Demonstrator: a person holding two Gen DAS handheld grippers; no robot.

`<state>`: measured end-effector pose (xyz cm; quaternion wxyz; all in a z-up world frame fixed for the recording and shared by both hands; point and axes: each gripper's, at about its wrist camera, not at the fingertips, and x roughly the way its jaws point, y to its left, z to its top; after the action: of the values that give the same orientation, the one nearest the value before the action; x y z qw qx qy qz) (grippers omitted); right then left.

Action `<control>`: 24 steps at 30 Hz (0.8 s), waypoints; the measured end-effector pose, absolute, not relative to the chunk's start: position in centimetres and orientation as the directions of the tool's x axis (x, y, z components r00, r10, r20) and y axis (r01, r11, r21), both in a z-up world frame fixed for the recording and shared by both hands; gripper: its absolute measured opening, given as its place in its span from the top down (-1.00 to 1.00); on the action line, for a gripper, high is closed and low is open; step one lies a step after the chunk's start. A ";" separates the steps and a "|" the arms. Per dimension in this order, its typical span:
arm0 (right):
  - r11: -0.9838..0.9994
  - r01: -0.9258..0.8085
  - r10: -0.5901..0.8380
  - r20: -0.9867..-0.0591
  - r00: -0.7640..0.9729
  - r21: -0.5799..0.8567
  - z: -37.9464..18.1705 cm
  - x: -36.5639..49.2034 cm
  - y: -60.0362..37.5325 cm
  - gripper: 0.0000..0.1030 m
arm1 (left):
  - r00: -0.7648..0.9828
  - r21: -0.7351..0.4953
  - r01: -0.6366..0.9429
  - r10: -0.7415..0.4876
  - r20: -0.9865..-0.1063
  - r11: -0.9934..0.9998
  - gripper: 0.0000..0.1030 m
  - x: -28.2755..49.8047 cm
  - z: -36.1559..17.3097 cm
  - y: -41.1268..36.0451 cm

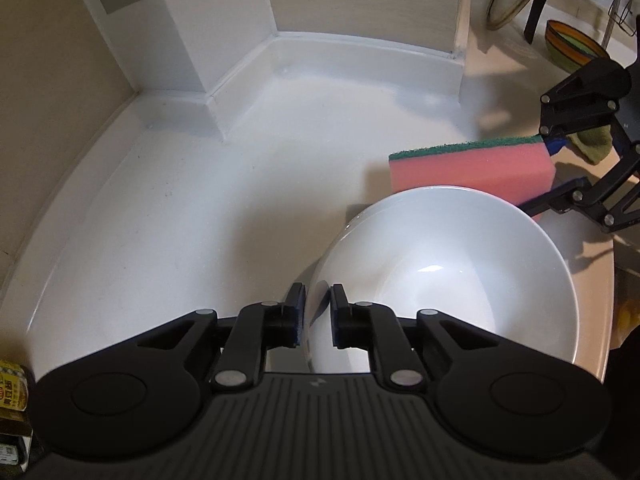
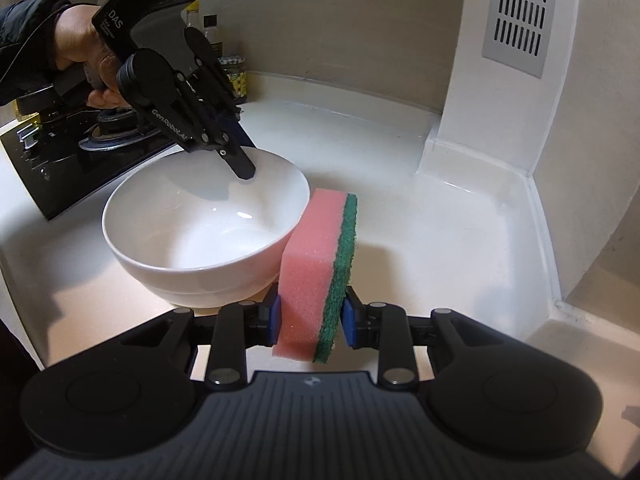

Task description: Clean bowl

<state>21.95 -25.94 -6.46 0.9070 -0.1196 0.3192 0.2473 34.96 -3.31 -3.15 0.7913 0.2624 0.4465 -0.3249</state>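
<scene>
White counter (image 2: 400, 152), stovetop (image 2: 60, 168) behind bowl (image 2: 192, 248); left tongs (image 1: 318, 316) slack astride rim, right tongs (image 2: 310, 320) pinching sponge (image 2: 316, 272).

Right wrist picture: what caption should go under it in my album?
The right claw pinches a pink-and-green sponge beside a white bowl, while the left claw straddles the bowl's far rim.

Soft, fairly dim indoor light falls from above. A small glare spot sits inside the glossy white ceramic bowl (image 1: 448, 276), and soft shadows lie on the pale glossy desk (image 1: 192, 208). Both fisheye views bend and darken toward their corners, with slight blur at the edges.
</scene>
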 end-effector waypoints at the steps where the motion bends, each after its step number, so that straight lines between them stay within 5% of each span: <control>1: 0.847 -0.529 0.375 -0.637 0.673 -0.061 -6.4 21.8 -25.9 0.50 | 0.395 0.117 0.721 -0.266 -0.879 0.683 0.75 34.7 -3.0 -2.9; 7: 0.855 -0.517 0.377 -0.636 0.673 -0.039 -6.3 20.8 -25.9 0.50 | 0.373 0.024 0.643 -0.285 -0.883 0.766 0.76 33.3 -3.7 -0.4; 18: 0.817 -0.568 0.386 -0.643 0.662 -0.094 -6.2 23.4 -25.3 0.50 | 0.344 0.127 0.821 -0.305 -0.888 0.557 0.73 35.8 -4.4 -3.5; 24: 0.812 -0.576 0.390 -0.645 0.657 -0.096 -6.1 23.7 -25.1 0.50 | 0.407 0.088 0.669 -0.265 -0.874 0.738 0.60 34.6 -3.3 -1.4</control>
<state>23.75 -25.11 -6.14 0.8983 -0.1478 0.3147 0.2688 34.56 -1.35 -3.28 0.8098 0.2190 0.4617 -0.2884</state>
